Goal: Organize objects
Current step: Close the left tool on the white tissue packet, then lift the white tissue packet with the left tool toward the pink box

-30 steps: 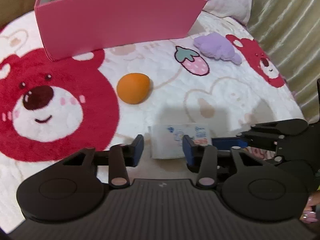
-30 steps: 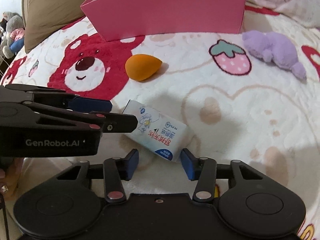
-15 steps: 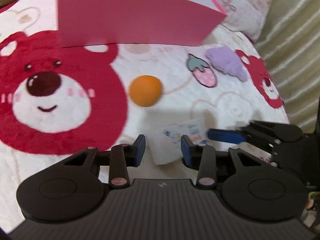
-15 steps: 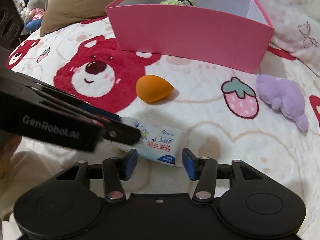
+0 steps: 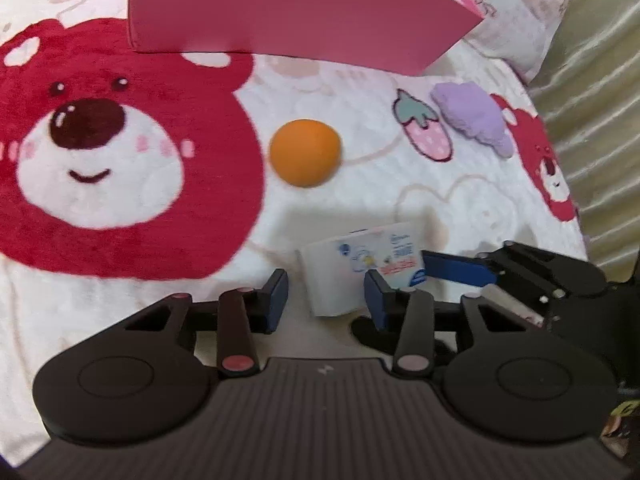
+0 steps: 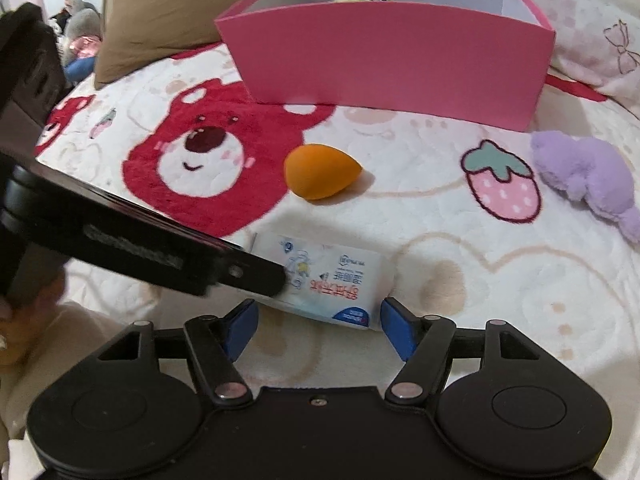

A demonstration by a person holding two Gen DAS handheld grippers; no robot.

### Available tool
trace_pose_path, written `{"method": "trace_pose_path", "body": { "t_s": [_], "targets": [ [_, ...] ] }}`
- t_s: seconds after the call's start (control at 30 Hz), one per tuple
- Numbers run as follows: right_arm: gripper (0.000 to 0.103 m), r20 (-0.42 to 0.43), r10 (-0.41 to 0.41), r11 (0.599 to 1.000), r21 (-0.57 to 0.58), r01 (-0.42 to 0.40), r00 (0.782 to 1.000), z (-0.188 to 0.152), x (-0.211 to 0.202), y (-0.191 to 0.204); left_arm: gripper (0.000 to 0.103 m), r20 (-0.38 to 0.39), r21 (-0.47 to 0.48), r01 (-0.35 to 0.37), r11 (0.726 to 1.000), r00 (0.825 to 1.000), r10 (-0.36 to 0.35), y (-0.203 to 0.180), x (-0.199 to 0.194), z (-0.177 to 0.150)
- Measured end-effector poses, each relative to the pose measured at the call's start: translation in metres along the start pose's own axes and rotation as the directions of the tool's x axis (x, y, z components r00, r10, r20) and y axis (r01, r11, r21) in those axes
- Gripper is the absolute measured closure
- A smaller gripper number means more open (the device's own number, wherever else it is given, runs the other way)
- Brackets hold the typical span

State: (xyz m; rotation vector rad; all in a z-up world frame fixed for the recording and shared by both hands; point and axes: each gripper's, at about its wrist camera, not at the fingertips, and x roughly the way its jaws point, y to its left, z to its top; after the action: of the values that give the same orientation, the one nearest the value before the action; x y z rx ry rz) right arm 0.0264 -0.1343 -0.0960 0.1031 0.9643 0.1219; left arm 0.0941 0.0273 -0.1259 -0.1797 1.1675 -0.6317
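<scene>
Left gripper [image 5: 326, 296]: jaws narrowly apart above the blanket; tissue pack corner between them, right pad at its edge, left pad clear; no clamping visible.
Right gripper [image 6: 318, 322]: jaws apart, having just been widening; pack's near edge just beyond the 2 blue pads, neither pad pressing it.
Tissue pack [image 6: 324, 276]: small white packet with blue and red print, flat on the blanket, close in front of both grippers; left gripper's black finger overlapping its left end in the right wrist view.
Blanket [image 5: 120, 248]: cream plush with red bear faces, strawberry and heart prints; all items resting on it.
Orange sponge [image 6: 320, 170]: egg-shaped, beyond the pack, apart from it, beside the large red bear face.
Purple plush [image 6: 584, 172]: right of the strawberry print, well apart from the pack.
Pink box [image 6: 392, 52]: open-topped, farthest back; a yellow-green item partly visible inside.
Brown cushion [image 6: 172, 4]: left of the box, behind the blanket.
</scene>
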Motion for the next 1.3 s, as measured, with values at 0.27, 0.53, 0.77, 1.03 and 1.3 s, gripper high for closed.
{"method": "trace_pose_path", "body": {
  "t_s": [0.27,0.53,0.77,1.03,1.3],
  "targets": [
    [0.027,0.027,0.017,1.000,-0.022,-0.017,0.999,0.002,0.005,-0.001,0.070,0.047,0.017,-0.017,1.000,0.999,0.016,-0.004,-0.003,0.001],
    [0.020,0.037,0.014,0.998,-0.061,-0.012,0.999,0.006,0.014,-0.001,0.070,0.071,0.004,-0.099,0.995,0.993,0.099,0.008,-0.004,0.012],
    [0.013,0.060,0.038,0.999,0.006,-0.038,0.997,-0.001,0.019,0.002,0.080,0.022,-0.096,-0.006,0.995,1.000,0.009,0.012,-0.002,0.008],
    [0.013,0.080,-0.024,0.999,-0.037,0.027,0.997,0.000,0.026,0.012,0.080,0.050,-0.071,-0.024,0.997,0.998,0.027,0.000,-0.008,0.004],
    [0.014,0.123,-0.062,0.994,-0.080,0.073,0.990,0.003,0.011,0.018,0.079,0.089,-0.002,-0.040,0.999,0.995,0.040,-0.024,-0.026,0.004]
  ]
}}
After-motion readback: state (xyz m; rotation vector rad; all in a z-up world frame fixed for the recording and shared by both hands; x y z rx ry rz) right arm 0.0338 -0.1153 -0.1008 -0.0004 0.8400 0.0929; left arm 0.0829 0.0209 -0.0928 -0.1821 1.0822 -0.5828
